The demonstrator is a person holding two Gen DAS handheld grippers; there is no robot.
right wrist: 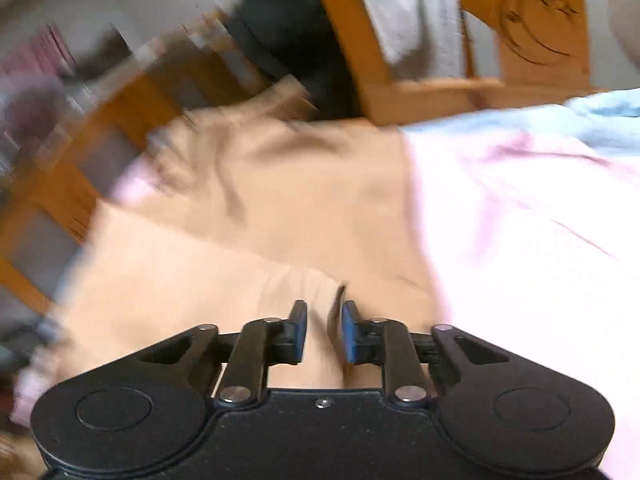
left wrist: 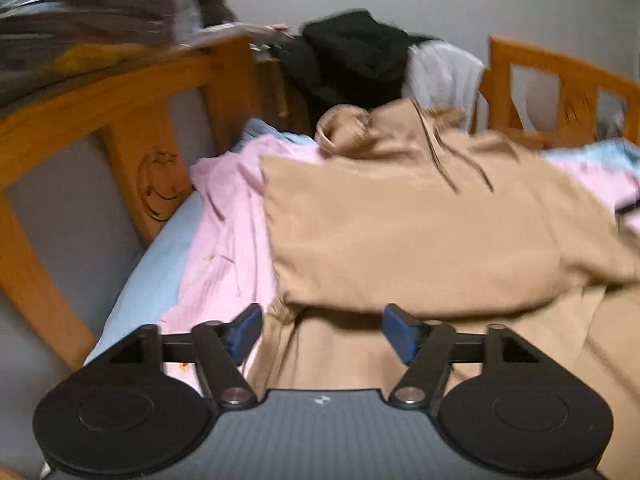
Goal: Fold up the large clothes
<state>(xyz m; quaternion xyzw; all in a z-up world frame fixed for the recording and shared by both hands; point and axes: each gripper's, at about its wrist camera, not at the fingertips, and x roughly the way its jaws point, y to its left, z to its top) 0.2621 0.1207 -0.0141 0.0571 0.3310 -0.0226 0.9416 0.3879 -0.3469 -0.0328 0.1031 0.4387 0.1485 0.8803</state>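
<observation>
One fold lies across the tan garment (left wrist: 400, 232) on the bed (left wrist: 152, 264); more remain. Left gripper (left wrist: 322, 330) gapes wide, empty; right gripper (right wrist: 324, 332) stands narrowly parted, gripping nothing.

You have a soft matt tan cloth garment (left wrist: 420, 236) on a crinkled pink sheet (left wrist: 228, 220). Your bed frame (left wrist: 132, 92) is smooth varnished wood.

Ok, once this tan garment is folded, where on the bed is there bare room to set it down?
Pink sheet right of the tan garment, up to the wooden headboard, lies bare. A narrow blue mattress strip runs along the side rail. The far corner is crowded: black clothing and white cloth.
</observation>
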